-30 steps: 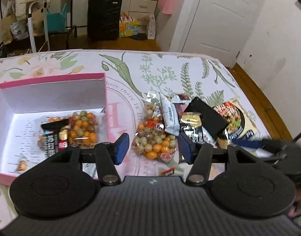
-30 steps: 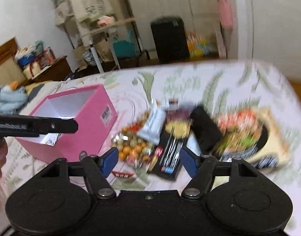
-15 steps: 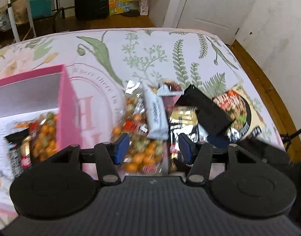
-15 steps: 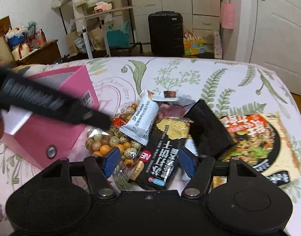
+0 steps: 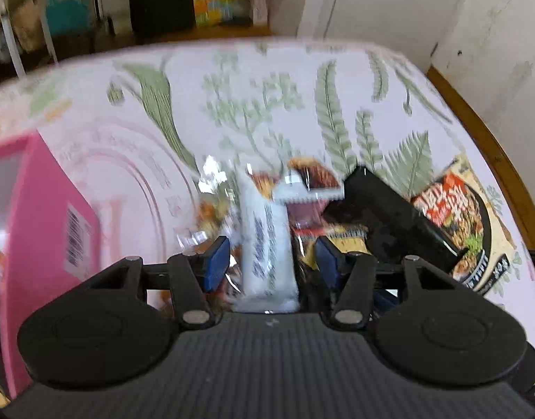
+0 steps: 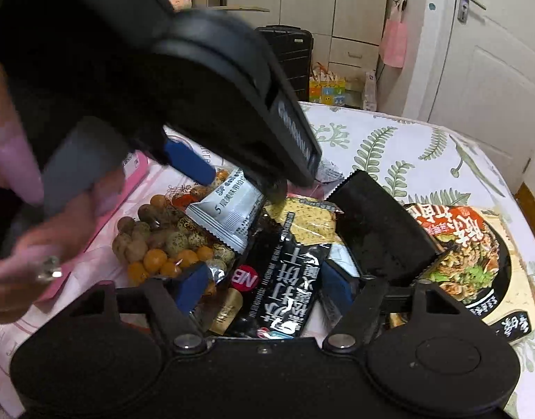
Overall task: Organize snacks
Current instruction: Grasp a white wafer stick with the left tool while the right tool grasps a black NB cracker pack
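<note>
A long white snack bar wrapper (image 5: 267,241) lies on top of a heap of snacks on the fern-print tablecloth (image 5: 267,104). It looks light, thin and crinkly, a soft foil sleeve with crimped ends, likely slippery and easy to crush. The best place to take it seems to be across its narrow middle, where the bar inside gives some stiffness, rather than by a flimsy end seal.

The left claw (image 5: 272,258) is spread wide with the wrapper running between its blue pads (image 5: 216,262). It holds nothing, and the picture is too blurred to say whether a pad touches the wrapper. The right claw (image 6: 264,284) is also wide open and empty, hanging over a black cracker packet (image 6: 284,272) that lies just beside the white wrapper.

Under the wrapper's left side sits a clear bag of small round orange and speckled snacks (image 6: 162,244), lumpy and loose. To the right is a stiff-looking plain black packet (image 6: 379,230), partly overlapping a large flat noodle packet (image 6: 476,255). At the far left stands a pink box (image 5: 47,216), probably where the snacks are meant to go; a few packets show at its edge.
</note>
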